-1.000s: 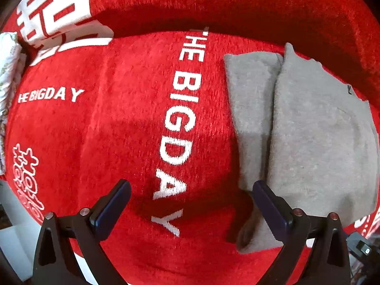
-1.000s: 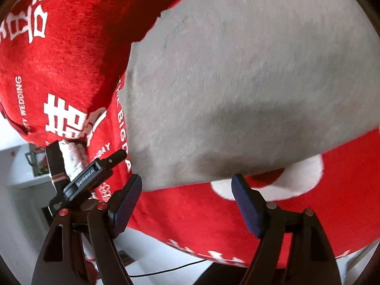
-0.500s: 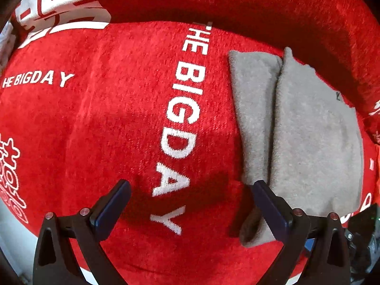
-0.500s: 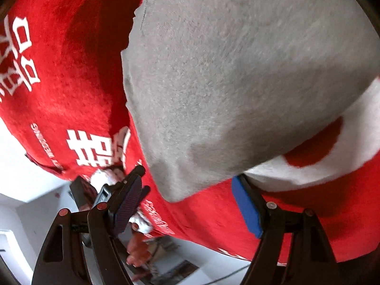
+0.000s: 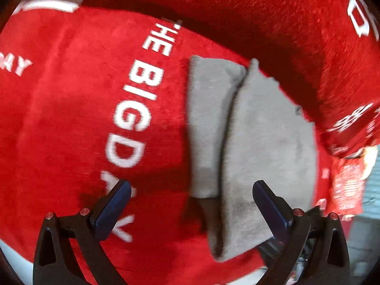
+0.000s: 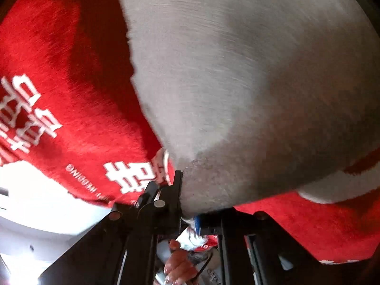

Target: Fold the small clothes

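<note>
The red cover (image 5: pixel 71 118) with its white "THE BIG DAY" lettering fills both views — whether it lies over a bed, a sofa or a desk, there's no telling from here. On it sits the grey garment (image 5: pixel 268 147), partly folded, one narrow panel lapped beside a wider one, its long axis running from about six o'clock up to twelve in the left wrist view. The left gripper (image 5: pixel 191 204) hangs above the near end with its jaws spread wide and nothing in them; the cloth's lower edge lies between the two fingers, shaded toward the four o'clock finger. Over on the other side, the right gripper (image 6: pixel 188 216) has its jaws drawn together on the near corner of the grey garment (image 6: pixel 249 83) — the fabric bunches right at the pads and fans away toward twelve and one o'clock. So the right hand looks the one placed to lead, and I'd judge the next move calls for carrying that pinched corner along the long axis, over toward the far edge.
</note>
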Tool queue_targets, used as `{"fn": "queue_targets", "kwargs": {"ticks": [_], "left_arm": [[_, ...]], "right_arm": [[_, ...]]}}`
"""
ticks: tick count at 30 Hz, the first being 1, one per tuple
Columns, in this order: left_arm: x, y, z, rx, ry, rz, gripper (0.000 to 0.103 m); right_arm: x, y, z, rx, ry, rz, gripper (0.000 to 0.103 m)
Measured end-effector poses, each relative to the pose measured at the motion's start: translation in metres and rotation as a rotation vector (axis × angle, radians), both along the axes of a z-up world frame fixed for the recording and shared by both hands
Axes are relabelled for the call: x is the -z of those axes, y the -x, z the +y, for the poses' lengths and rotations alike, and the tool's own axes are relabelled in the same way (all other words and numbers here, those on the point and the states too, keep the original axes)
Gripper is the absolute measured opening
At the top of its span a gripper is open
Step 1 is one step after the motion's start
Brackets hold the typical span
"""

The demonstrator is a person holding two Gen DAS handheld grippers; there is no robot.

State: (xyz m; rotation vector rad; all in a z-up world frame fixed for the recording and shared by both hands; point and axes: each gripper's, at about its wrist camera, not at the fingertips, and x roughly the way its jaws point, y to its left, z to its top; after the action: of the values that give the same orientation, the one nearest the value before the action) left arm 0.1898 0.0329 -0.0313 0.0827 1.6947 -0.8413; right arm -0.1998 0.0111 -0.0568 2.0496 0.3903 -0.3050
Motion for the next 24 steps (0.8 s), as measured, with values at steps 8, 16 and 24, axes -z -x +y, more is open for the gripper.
{"fn": "queue_targets", "kwargs": {"ticks": [8,16,24], "left_arm": [[0.018,0.008,-0.050,0.037,0.128,0.218,0.103],[0.009,0.042,-0.123,0.166,0.148,0.173,0.103],[0.016,0.060,-0.141,0.218,0.041,0.065,0.102]], "right_arm": [[-0.052,-0.012,-0.028,-0.096,0.158,-0.096,0.009],[-0.044,-0.013,-0.014,-0.256,0.175,0.003,0.009],[-0.060,-0.002,-0.023,-0.565,0.296,0.205,0.070]]}}
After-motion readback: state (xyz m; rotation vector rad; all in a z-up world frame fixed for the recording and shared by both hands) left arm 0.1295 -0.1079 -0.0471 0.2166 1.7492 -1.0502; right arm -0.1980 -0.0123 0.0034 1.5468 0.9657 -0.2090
